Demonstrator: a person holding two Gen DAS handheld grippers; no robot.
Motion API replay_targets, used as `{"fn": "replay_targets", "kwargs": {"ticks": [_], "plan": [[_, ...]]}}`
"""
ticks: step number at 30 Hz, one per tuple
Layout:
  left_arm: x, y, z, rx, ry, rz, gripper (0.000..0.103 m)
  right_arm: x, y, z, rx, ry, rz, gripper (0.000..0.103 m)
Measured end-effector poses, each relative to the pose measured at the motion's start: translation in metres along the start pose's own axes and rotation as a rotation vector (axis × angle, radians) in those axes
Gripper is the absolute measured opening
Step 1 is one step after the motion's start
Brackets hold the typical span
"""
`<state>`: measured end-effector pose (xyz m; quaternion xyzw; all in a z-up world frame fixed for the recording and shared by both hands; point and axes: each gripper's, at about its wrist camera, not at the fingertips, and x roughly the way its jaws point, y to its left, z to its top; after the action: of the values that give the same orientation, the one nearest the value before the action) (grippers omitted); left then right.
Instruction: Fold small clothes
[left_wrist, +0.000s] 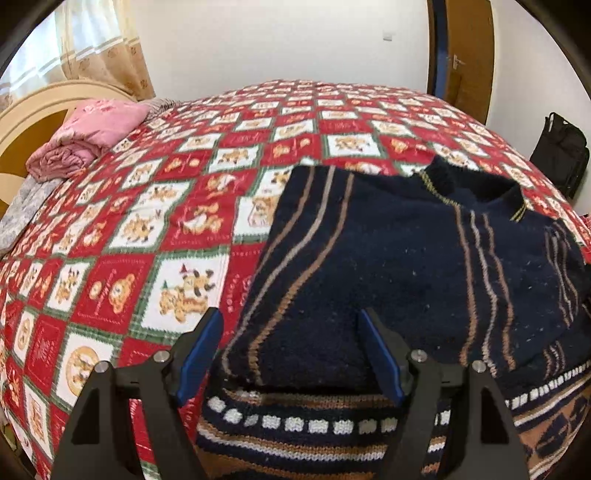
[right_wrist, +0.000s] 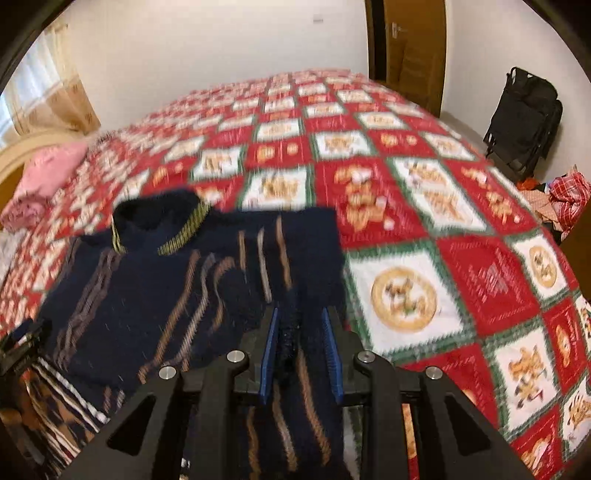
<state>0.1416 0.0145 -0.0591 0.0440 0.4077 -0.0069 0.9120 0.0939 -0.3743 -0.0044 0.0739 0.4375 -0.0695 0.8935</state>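
Navy knitted sweater (left_wrist: 406, 258), striped in tan and patterned at the hem, is spread on a bed's red-and-white checked quilt (left_wrist: 166, 206). Left tongs (left_wrist: 291, 350) are held wide open over one folded-in sleeve. Right tongs (right_wrist: 301, 350) stand narrowly apart around the other sleeve; a grip cannot be told.

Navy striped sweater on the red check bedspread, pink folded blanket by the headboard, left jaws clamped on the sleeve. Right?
Not quite. The left gripper has its jaws wide open over the sweater, gripping nothing, as the left wrist view shows. The rest holds: sweater on the red check bedspread, pink folded blanket by the headboard.
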Motion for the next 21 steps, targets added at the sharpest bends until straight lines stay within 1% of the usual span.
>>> {"fn": "replay_targets", "kwargs": {"ticks": [3, 4, 5, 9, 11, 13, 17, 18, 21], "plan": [[-0.002, -0.006, -0.004, 0.039, -0.019, 0.023, 0.078, 0.000, 0.007, -0.006, -0.022, 0.000, 0.030, 0.026], [-0.003, -0.007, -0.004, 0.047, -0.020, 0.027, 0.078, -0.002, 0.010, -0.007, -0.033, -0.001, 0.056, 0.026], [-0.003, -0.006, -0.004, 0.043, -0.017, 0.024, 0.078, -0.005, 0.013, -0.008, -0.040, -0.004, 0.078, 0.026], [-0.001, -0.002, -0.003, 0.016, -0.005, 0.007, 0.078, -0.010, 0.016, -0.006, -0.038, -0.032, 0.105, 0.026], [0.001, -0.003, -0.003, 0.019, -0.003, 0.010, 0.078, -0.001, 0.010, -0.003, 0.009, -0.001, 0.081, 0.026], [0.001, -0.004, -0.003, 0.026, -0.005, 0.015, 0.078, 0.005, 0.004, -0.002, 0.037, 0.010, 0.040, 0.026], [0.002, -0.004, -0.003, 0.022, -0.006, 0.017, 0.081, 0.013, 0.005, -0.004, 0.040, 0.016, 0.048, 0.030], [0.002, -0.004, -0.004, 0.019, -0.005, 0.016, 0.081, 0.013, 0.006, -0.004, 0.038, 0.014, 0.046, 0.030], [0.003, -0.003, -0.004, 0.018, -0.006, 0.016, 0.081, 0.015, 0.002, -0.002, 0.067, 0.020, 0.082, 0.029]]}}
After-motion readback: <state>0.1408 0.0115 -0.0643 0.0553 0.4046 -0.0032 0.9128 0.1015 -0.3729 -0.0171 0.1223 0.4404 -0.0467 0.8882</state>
